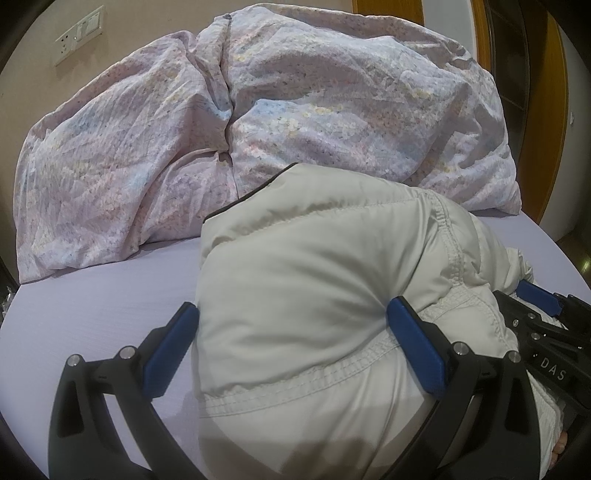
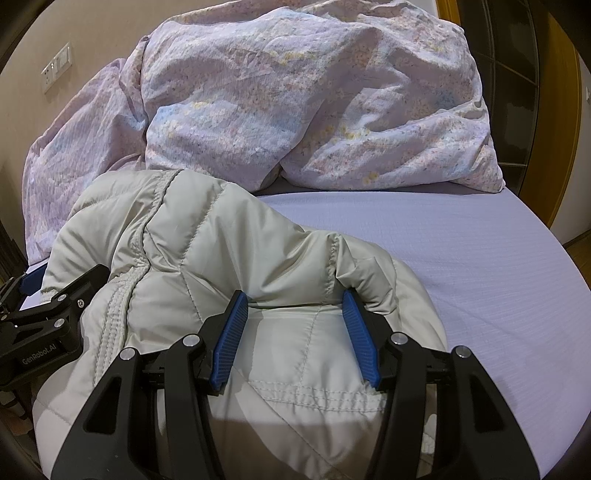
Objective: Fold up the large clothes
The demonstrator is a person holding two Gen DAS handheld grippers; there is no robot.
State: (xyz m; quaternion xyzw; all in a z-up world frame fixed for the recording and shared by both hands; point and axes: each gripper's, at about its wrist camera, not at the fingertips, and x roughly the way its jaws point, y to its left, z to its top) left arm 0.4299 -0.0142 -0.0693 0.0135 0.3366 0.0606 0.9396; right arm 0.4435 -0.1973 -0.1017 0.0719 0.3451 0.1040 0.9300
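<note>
An off-white padded jacket [image 1: 314, 266] lies bunched on the lilac bed sheet [image 1: 92, 302]. My left gripper [image 1: 293, 317] is shut on a thick fold of it, and both blue pads press into the fabric at its sides. In the right wrist view the same jacket [image 2: 184, 236] puckers around the tips of my right gripper [image 2: 295, 306], which is shut on a narrower fold near the hem seam. Each gripper shows in the other's view: the right one at the jacket's right side [image 1: 535, 321], the left one at the far left [image 2: 55, 314].
A crumpled floral duvet [image 1: 258, 110] is heaped across the back of the bed behind the jacket. Bare sheet [image 2: 480, 258] stretches to the right. Wall sockets [image 1: 79, 35] sit on the beige wall at the left, and a wooden door frame [image 1: 546, 110] stands at the right.
</note>
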